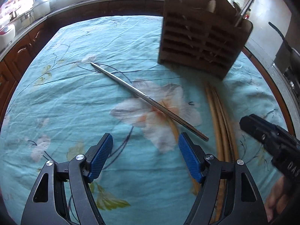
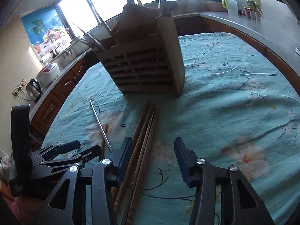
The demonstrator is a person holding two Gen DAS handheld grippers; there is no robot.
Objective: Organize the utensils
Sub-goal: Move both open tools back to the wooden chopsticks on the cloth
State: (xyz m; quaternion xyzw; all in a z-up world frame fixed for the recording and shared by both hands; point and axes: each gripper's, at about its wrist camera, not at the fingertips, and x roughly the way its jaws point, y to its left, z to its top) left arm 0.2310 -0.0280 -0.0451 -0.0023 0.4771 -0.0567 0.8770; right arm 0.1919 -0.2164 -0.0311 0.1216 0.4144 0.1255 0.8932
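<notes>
A single metal chopstick (image 1: pixel 148 100) lies diagonally on the teal floral cloth (image 1: pixel 75 97), just ahead of my open, empty left gripper (image 1: pixel 145 154). It also shows in the right wrist view (image 2: pixel 100 125). A bundle of wooden chopsticks (image 1: pixel 220 123) lies to the right of it, pointing at a slatted wooden utensil holder (image 1: pixel 202 41) with a few utensils standing in its top. My right gripper (image 2: pixel 151 160) is open and empty, its jaws over the near part of the wooden bundle (image 2: pixel 144 131). One more wooden stick (image 2: pixel 104 136) lies beside the metal one. The holder (image 2: pixel 144 69) stands straight ahead.
Wooden cabinets and a grey countertop (image 2: pixel 243 24) ring the table. A kettle (image 2: pixel 34 90) and a rice cooker (image 2: pixel 47 74) sit on the left counter. The left gripper's body (image 2: pixel 56 157) is close on the right gripper's left side.
</notes>
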